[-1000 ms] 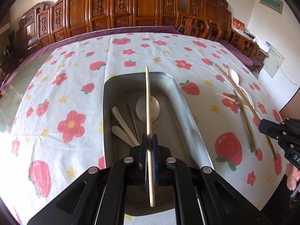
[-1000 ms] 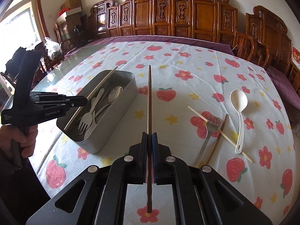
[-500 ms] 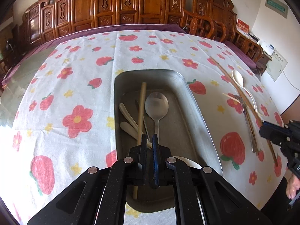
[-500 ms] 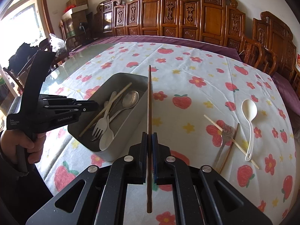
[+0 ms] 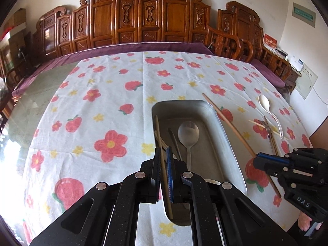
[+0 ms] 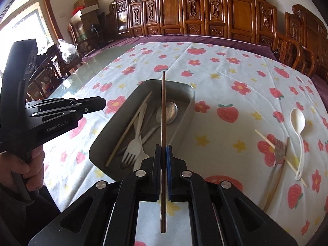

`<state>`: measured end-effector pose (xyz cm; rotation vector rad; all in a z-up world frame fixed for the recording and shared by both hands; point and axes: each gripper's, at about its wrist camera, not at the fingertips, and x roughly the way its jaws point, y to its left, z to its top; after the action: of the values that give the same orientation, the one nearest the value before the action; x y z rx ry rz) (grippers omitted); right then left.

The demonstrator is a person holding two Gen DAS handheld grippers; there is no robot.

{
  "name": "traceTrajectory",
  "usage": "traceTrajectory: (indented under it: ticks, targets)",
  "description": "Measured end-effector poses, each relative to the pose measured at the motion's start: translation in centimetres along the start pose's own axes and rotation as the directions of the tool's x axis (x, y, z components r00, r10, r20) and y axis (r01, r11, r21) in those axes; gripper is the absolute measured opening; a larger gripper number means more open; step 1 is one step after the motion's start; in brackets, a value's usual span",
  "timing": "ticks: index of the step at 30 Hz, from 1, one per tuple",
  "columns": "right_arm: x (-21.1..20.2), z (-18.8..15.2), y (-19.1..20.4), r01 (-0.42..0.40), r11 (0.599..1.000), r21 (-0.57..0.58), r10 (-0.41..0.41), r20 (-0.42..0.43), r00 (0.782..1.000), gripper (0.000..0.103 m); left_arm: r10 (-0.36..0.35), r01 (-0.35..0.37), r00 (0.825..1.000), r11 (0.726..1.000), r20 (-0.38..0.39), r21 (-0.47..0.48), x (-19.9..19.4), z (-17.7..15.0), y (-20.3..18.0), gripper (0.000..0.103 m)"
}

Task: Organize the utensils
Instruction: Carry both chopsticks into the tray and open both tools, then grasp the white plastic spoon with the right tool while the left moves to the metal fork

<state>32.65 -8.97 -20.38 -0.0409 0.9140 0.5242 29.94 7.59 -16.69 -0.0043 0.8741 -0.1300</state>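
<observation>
Left gripper [image 5: 162,160]: fingers parted a little, gripping nothing; the pale chopstick [image 5: 162,153] shows in the gap between them but lies loose in the metal tray [image 5: 223,131] beneath.
Tray contents: ahead of the left fingers, a steel spoon [image 5: 188,135]; the right wrist view also shows a white plastic fork [image 6: 133,149] and other cutlery lying lengthwise.
Right gripper [image 6: 163,155]: fingers clamped on a dark brown chopstick [image 6: 163,112], which runs straight ahead of them and hangs over the tray, tip above the far rim.
Beyond the right fingers, to their right: on the desk's strawberry cloth [image 6: 235,78] lie a white ladle spoon [image 6: 298,127], a metal fork [image 6: 279,149] and a light chopstick [image 6: 278,153], well apart from the tray.
Step in hand: placing the dark chopstick into the tray, I judge.
Next move: lower it, level and parallel to the tray's long side, then part the fingers; the left can go for the loose pieces.
</observation>
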Motion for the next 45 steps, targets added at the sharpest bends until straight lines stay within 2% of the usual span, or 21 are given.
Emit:
traceTrajectory:
  ticks: [15, 25, 32, 38, 42, 45]
  targets:
    - [4.9, 1.7, 2.4, -0.026, 0.999, 0.037, 0.028, -0.068, 0.997, 0.006, 0.032, -0.031, 0.999, 0.998, 0.035, -0.052, -1.2, 0.7, 2.7, 0.005]
    - [7.0, 2.0, 2.4, -0.060, 0.993, 0.103, 0.069, -0.092, 0.993, 0.006, 0.042, -0.040, 0.998, 0.997, 0.036, -0.067, -1.3, 0.7, 3.2, 0.005]
    - [6.7, 1.9, 2.7, -0.069, 0.996, 0.047, 0.073, -0.072, 0.995, 0.007, 0.044, -0.041, 0.998, 0.997, 0.038, -0.064, -1.4, 0.8, 3.0, 0.005]
    - [3.0, 1.4, 1.7, -0.060, 0.998, -0.021, 0.060, -0.007, 0.998, 0.007, 0.038, -0.035, 0.998, 0.998, 0.050, -0.052, -1.7, 0.6, 2.2, 0.006]
    - [-0.3, 0.2, -1.6, -0.002, 1.000, -0.029, 0.003, 0.027, 1.000, 0.007, 0.031, -0.030, 0.998, 0.999, 0.046, -0.031, -1.6, 0.7, 0.7, 0.030]
    - [-2.2, -0.9, -5.4, 0.065, 0.998, -0.003, -0.065, 0.037, 0.997, 0.007, 0.018, -0.017, 0.999, 1.000, 0.043, -0.015, -1.4, 0.9, -0.9, 0.038]
